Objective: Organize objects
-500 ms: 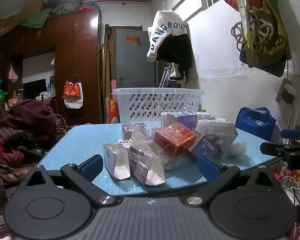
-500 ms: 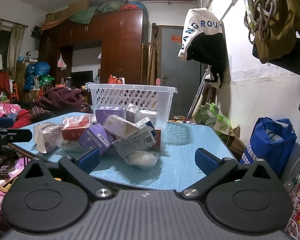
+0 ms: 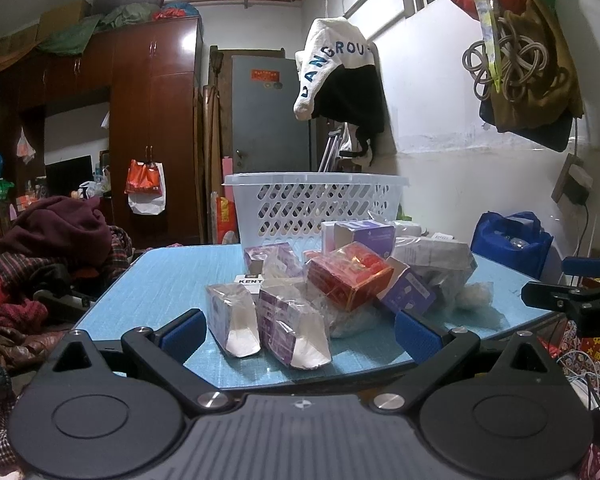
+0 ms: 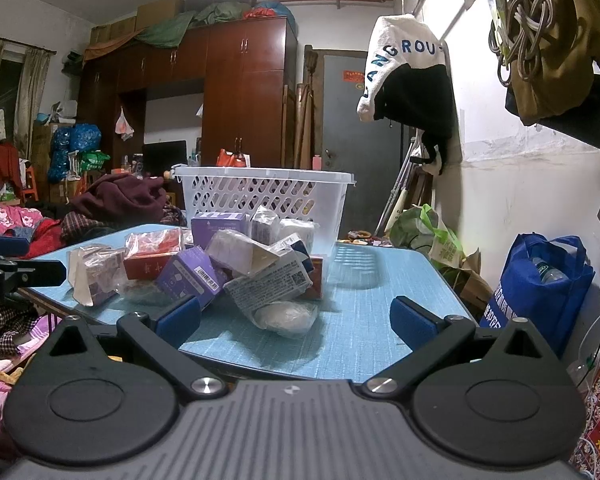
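A heap of small cartons and wrapped packs lies on the blue table [image 3: 172, 280] [image 4: 364, 312]. A red box [image 3: 350, 276] [image 4: 150, 254] sits in its middle, with purple boxes [image 3: 406, 292] [image 4: 190, 276] and two purple packs in clear wrap [image 3: 232, 320] [image 3: 290, 326] at the near edge. A white perforated basket [image 3: 316, 206] [image 4: 260, 198] stands behind the heap. My left gripper [image 3: 298, 334] hangs open at the table's near edge, just short of the wrapped packs. My right gripper [image 4: 296, 322] is open too, before a white wrapped lump [image 4: 286, 316]. Nothing is held.
A blue bag [image 4: 540, 284] [image 3: 512, 246] stands on the floor by the right wall. Clothes are piled on the left [image 3: 56, 232]. A jacket [image 4: 412, 80] and bags hang on the wall. Wardrobes [image 3: 152, 128] and a grey door [image 3: 270, 120] close off the back.
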